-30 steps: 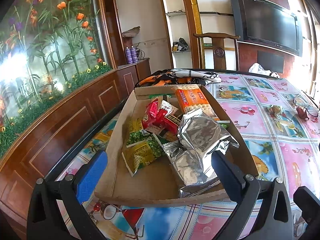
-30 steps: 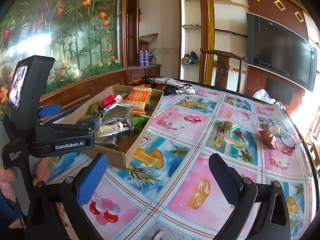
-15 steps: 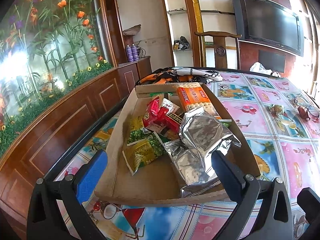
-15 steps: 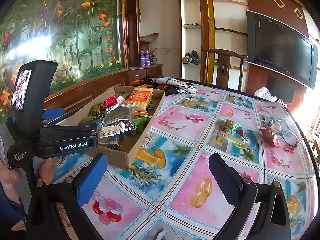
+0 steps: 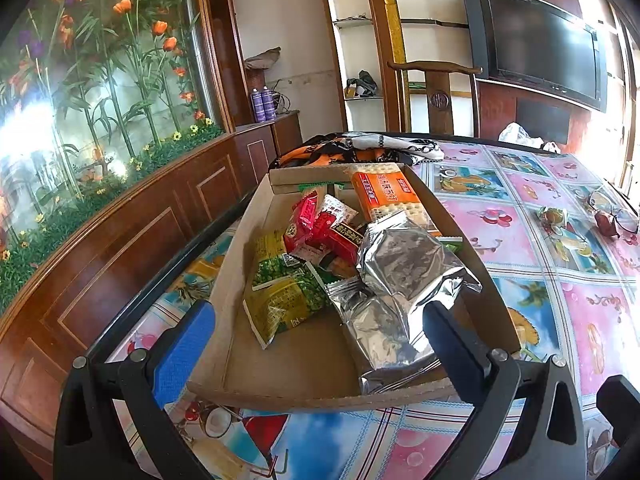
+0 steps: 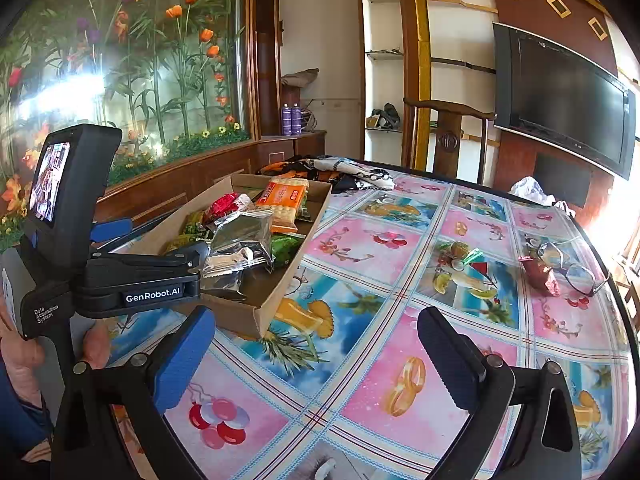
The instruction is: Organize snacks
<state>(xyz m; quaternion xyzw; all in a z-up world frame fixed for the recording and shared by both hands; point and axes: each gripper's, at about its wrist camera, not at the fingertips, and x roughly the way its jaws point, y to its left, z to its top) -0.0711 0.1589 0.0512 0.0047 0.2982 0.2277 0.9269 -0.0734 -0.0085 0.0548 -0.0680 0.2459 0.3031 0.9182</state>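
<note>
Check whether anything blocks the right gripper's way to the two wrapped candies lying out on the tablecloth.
Nothing visible does. The right gripper is open over bare tablecloth, and the green-wrapped candy and red-wrapped candy lie ahead. Only the eyeglasses lie close beside the red one.

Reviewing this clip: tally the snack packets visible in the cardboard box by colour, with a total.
Silver foil: 2
Orange cracker pack: 1
Red: 3
Green-yellow: 2
Total: 8 visible in the cardboard box; others may lie hidden beneath.

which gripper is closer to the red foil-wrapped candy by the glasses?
Right. The right gripper is open over bare tablecloth, the red foil-wrapped candy ahead to its right. The left gripper is open at the cardboard tray, well across the table.
</note>
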